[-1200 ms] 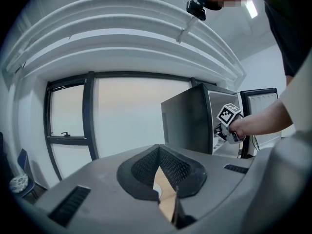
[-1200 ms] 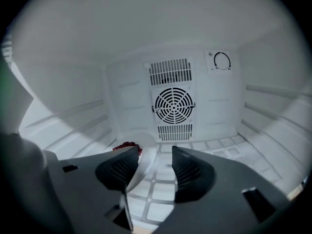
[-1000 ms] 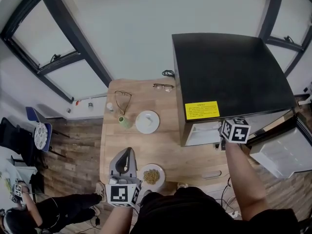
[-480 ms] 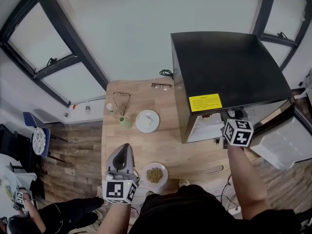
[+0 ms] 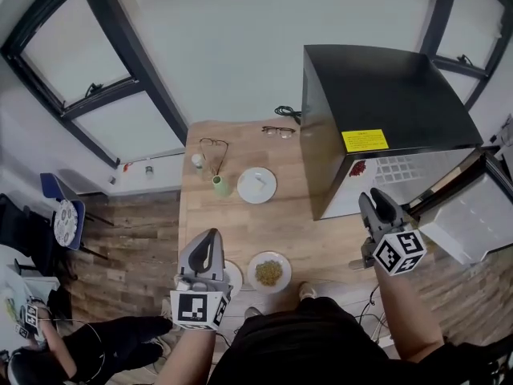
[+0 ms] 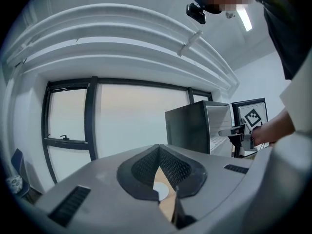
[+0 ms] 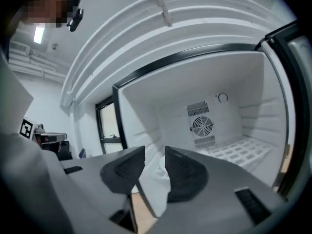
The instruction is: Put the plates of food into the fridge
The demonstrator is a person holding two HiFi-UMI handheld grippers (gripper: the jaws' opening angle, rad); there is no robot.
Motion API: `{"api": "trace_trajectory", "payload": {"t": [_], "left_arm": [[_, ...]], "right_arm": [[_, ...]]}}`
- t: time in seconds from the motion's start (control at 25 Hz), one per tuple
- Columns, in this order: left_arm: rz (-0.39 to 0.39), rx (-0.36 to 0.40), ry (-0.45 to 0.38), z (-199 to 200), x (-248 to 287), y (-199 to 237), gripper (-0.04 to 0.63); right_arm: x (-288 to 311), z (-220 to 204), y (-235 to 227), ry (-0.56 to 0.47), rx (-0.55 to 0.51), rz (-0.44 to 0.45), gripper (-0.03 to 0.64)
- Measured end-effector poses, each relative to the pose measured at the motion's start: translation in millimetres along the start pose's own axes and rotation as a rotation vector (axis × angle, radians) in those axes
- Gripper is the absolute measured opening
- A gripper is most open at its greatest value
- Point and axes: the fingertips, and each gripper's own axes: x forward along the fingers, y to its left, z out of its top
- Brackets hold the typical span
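Fingers (image 6: 140, 169) of the left gripper (image 5: 209, 237) meet beside food plate (image 5: 252, 267); green cup (image 5: 220, 186) beyond.

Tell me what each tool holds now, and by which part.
Nothing is held. The left tool is shut on nothing; the right tool has just been closing its jaws, which stand apart and empty.

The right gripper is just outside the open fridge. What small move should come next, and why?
Probably swing the right gripper left toward the plate of yellowish food on the table. Its jaws have just been closing with nothing between them, red food already sits inside the fridge, and that plate is still out.
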Motion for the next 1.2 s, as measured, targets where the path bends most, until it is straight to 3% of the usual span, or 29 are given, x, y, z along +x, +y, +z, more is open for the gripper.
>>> {"api": "trace_trajectory", "payload": {"t": [0.36,0.48,0.68,0.84,1.2], "left_arm": [[0.014,-0.037,0.011,-28,-68,47,0.003],[0.009,-0.048,0.011,-37,-83,62,0.003],[-0.031,-0.047,0.035,-55,-102,74,0.003],[-0.081,-0.028,0.062,-64,-112,78,0.003],[-0.110,0.042,0.128,-78,-137,97,0.003]], "right_arm": [[-36,-142,122,0.240,0.226,0.127,0.126],[-47,-195,147,0.307,0.362,0.130,0.126],[-65,-262,171,0.390,0.503,0.061,0.147],[-72,-309,181,0.409,0.700,-0.013,0.182],[-60,-378,192,0.420,0.937,-0.158,0.195]]}}
